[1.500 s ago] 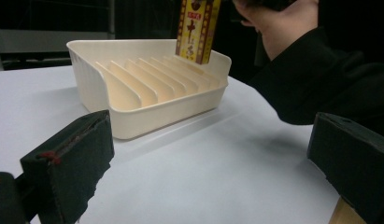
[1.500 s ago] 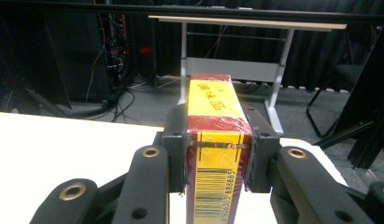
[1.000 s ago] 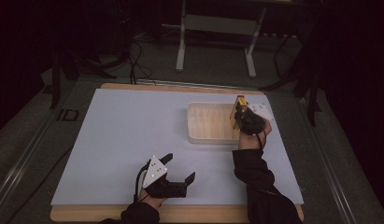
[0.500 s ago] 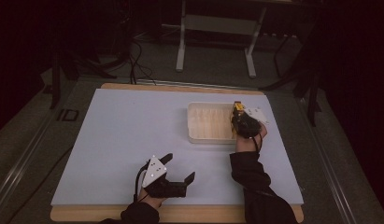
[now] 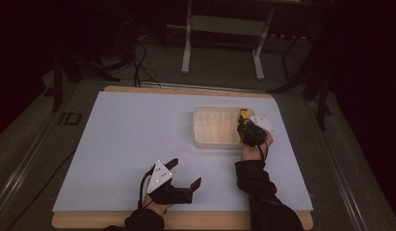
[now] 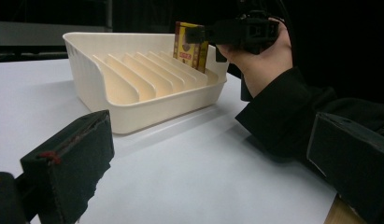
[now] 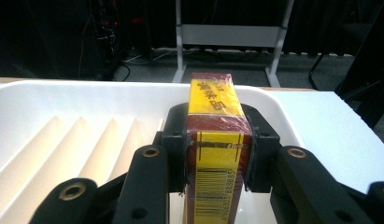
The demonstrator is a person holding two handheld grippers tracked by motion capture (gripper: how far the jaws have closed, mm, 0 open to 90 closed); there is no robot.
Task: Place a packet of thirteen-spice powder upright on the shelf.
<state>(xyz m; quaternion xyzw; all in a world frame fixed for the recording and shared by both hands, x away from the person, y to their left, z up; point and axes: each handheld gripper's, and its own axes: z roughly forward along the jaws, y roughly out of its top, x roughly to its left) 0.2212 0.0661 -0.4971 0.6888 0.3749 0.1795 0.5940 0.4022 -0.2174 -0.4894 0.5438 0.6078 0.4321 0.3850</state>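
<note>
A yellow and red box (image 7: 216,135) stands upright between the pads of my right gripper (image 7: 216,163), which is shut on it. The box (image 6: 190,45) hangs over the right end of a cream slotted rack (image 5: 219,126), seen in the left gripper view as the rack (image 6: 147,88) with several dividers. From above, my right gripper (image 5: 247,126) sits at the rack's right edge with the box (image 5: 244,114) in front of it. My left gripper (image 5: 183,174) rests near the table's front edge, jaws wide apart, with nothing between its fingers (image 6: 68,163).
The rack sits on a pale blue mat (image 5: 128,144) over a wooden table (image 5: 186,221). A metal stand (image 5: 222,38) and cables lie on the dark floor beyond the table's far edge.
My right gripper has sunk with the box toward the rack's right end. The left gripper has stayed where it was.
</note>
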